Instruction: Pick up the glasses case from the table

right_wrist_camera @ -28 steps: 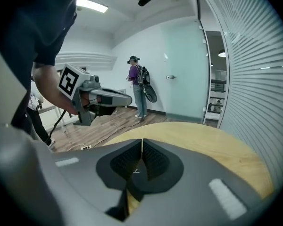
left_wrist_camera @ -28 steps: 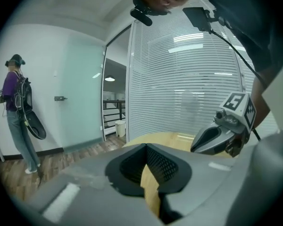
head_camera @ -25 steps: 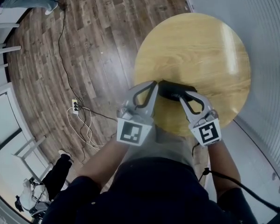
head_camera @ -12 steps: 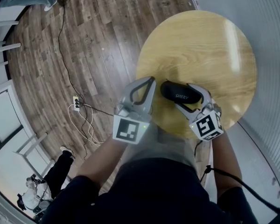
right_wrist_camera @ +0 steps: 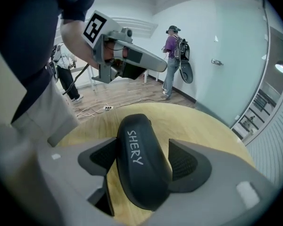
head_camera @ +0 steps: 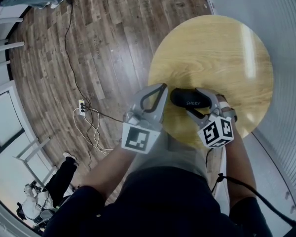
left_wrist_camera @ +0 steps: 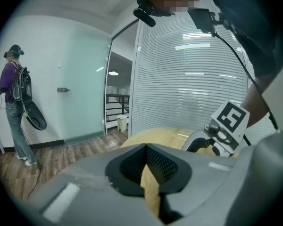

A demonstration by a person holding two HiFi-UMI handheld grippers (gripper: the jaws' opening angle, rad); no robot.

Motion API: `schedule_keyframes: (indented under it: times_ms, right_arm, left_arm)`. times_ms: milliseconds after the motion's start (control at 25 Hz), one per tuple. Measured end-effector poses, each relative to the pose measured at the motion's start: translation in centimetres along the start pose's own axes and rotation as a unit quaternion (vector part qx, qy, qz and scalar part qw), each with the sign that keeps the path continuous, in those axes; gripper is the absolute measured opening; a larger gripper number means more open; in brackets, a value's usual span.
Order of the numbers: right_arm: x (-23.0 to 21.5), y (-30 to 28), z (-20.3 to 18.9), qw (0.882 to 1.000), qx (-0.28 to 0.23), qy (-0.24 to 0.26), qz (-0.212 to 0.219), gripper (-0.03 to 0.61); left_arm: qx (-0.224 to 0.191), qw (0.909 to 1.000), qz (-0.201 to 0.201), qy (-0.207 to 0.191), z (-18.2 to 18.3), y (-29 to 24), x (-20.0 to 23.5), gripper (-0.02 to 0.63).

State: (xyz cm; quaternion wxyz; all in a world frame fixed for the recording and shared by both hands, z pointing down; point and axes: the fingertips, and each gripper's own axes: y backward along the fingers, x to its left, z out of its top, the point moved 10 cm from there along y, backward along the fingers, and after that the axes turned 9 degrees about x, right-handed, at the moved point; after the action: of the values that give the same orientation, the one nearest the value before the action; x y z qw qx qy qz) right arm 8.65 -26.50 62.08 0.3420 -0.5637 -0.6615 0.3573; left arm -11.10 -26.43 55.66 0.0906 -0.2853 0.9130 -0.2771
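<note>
The black glasses case [head_camera: 190, 98] marked SHERY lies near the front edge of the round wooden table [head_camera: 212, 53]. My right gripper [head_camera: 193, 100] points steeply down over it. Its jaws are opening and stand on either side of the case [right_wrist_camera: 141, 173]; a gap shows along the right pad. In its own view the right gripper [right_wrist_camera: 142, 142] straddles the case's near end. My left gripper [head_camera: 162, 87] hovers just left of the case at the table's edge, shut with nothing in it; in its own view the left gripper [left_wrist_camera: 147, 154] shows only a sliver of table between the pads.
A power strip with cables [head_camera: 80, 111] lies on the wood floor left of the table. A blind-covered glass wall [head_camera: 286, 58] runs close along the table's right side. A person with a backpack [right_wrist_camera: 172, 60] stands far off by the wall.
My right gripper dropped and rolled, and its jaws went from shut to wide apart around the glasses case. The left gripper drifted slightly left of the case.
</note>
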Motion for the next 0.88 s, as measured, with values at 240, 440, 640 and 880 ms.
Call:
schedule_keyframes:
  times_ms: [240, 440, 640, 880]
  right_arm:
    - [0.3, -0.2, 0.5, 0.999, 0.001, 0.028, 0.019, 0.373]
    - [0.9, -1.8, 0.0, 0.998, 0.043, 0.053, 0.005, 0.451]
    - [0.4, -1.9, 0.1, 0.997, 0.051, 0.037, -0.034, 0.344]
    - [0.7, -0.3, 0.6, 0.999, 0.033, -0.010, -0.020, 0.336]
  left_arm:
    - [-0.002, 1.0000, 0.005, 0.002, 0.2, 0.6, 0.2, 0.003]
    - [0.007, 0.9999, 0.011, 0.003, -0.3, 1.3, 0.1, 0.003]
    - [0.003, 0.9999, 0.015, 0.003, -0.2, 2.2, -0.1, 0.003]
    - [-0.009, 0.9998, 0.019, 0.006, 0.5, 3.2, -0.4, 0.003]
